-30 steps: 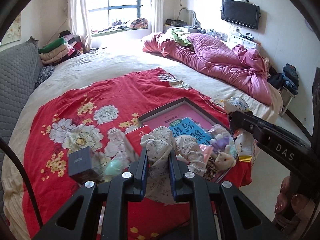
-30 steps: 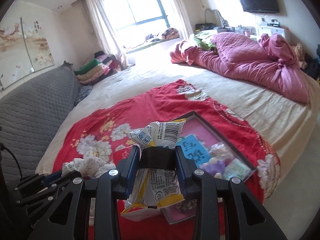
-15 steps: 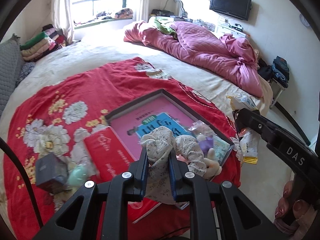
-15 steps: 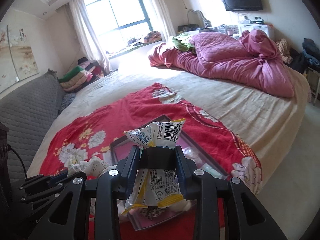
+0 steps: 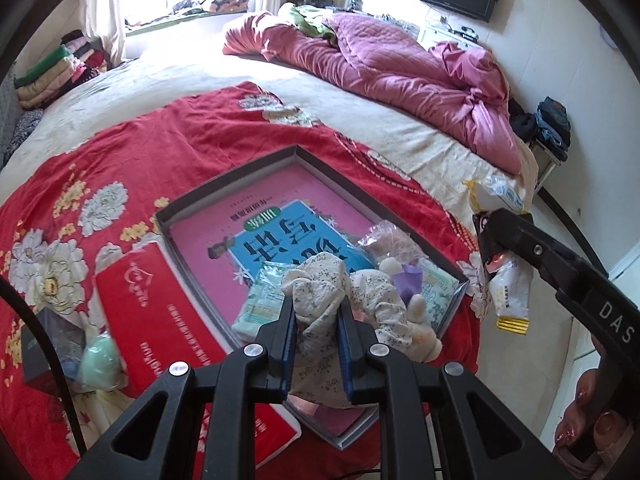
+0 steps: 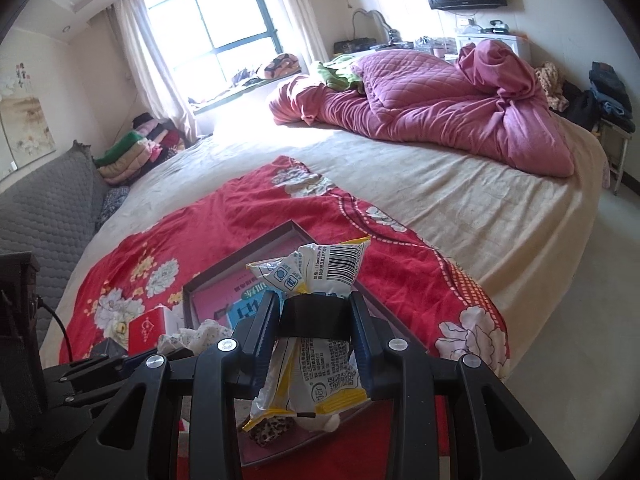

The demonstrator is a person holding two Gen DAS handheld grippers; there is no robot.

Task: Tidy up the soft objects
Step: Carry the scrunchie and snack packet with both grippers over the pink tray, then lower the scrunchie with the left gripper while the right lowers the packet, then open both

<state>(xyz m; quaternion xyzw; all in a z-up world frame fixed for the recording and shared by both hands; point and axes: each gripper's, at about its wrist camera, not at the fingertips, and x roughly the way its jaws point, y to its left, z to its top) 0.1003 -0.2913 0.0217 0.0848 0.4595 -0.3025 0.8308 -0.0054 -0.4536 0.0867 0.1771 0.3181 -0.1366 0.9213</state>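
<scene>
The left gripper (image 5: 316, 316) is clamped on a bunched floral cloth (image 5: 320, 292), its two blue-lined fingers (image 5: 286, 320) pressing the fabric from either side. The cloth rises above the fingertips in a knot and trails off to the gripper's right over a pale plush toy (image 5: 420, 332). Directly beyond and below this gripper lies a shallow dark-rimmed tray (image 5: 224, 186) on the red flowered blanket (image 5: 168, 136) that covers the near part of the bed (image 5: 224, 68). Inside the tray, ahead of the fingertips, lie a blue book (image 5: 280, 240) on a pink one, and just left of the fingertips a pale green packet (image 5: 260, 300). To the gripper's left, outside the tray and touching its rim, sits a red box (image 5: 160, 320); further left are a mint-green round thing (image 5: 98, 364) and a small dark box (image 5: 44, 344).

The right gripper (image 6: 316, 320) is closed on a white and yellow snack bag (image 6: 320, 376), squeezing its middle so that the top end with the barcode fans out above the fingers and the lower end hangs beneath them. It hangs over the near corner of the same tray, whose far rim shows beyond the bag. To this gripper's left the other gripper and its cloth are visible. In the left wrist view, the snack bag hangs at the right, past the tray's right edge, and the person's hand (image 5: 588, 424) shows below it.

Far ahead of both grippers a crumpled pink quilt (image 6: 440, 108) lies across the bed.
</scene>
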